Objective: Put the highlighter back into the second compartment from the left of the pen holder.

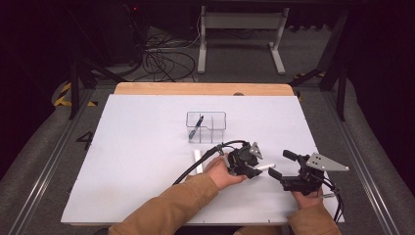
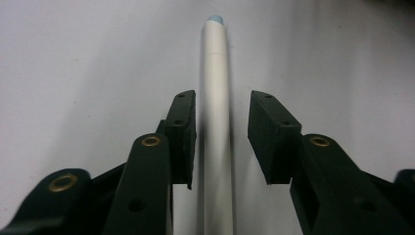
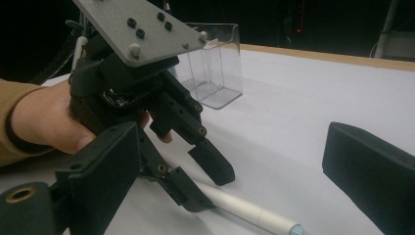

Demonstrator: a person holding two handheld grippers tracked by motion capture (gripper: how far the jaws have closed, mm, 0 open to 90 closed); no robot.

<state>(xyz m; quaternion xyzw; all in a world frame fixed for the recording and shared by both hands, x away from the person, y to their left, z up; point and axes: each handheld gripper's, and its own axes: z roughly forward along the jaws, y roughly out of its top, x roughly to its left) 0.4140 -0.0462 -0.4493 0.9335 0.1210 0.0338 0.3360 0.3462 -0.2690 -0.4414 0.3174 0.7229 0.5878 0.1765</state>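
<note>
I see the white pen (image 2: 217, 127) lying flat on the desk (image 1: 147, 161), toward the near edge and right of its middle, its blue-tipped end pointing away from my left gripper (image 1: 253, 169). That gripper straddles the barrel: one pad sits against or just beside it, the other stands slightly off, so I don't have it pinched. My right gripper (image 1: 277, 165) rests just beside it toward the right edge, jaws spread wide with nothing between them. A second white pen (image 1: 198, 160) lies just to the left. Farther back, near the desk's middle, stands a clear divided holder (image 1: 206, 127) with a dark pen (image 1: 196, 126) in it.
</note>
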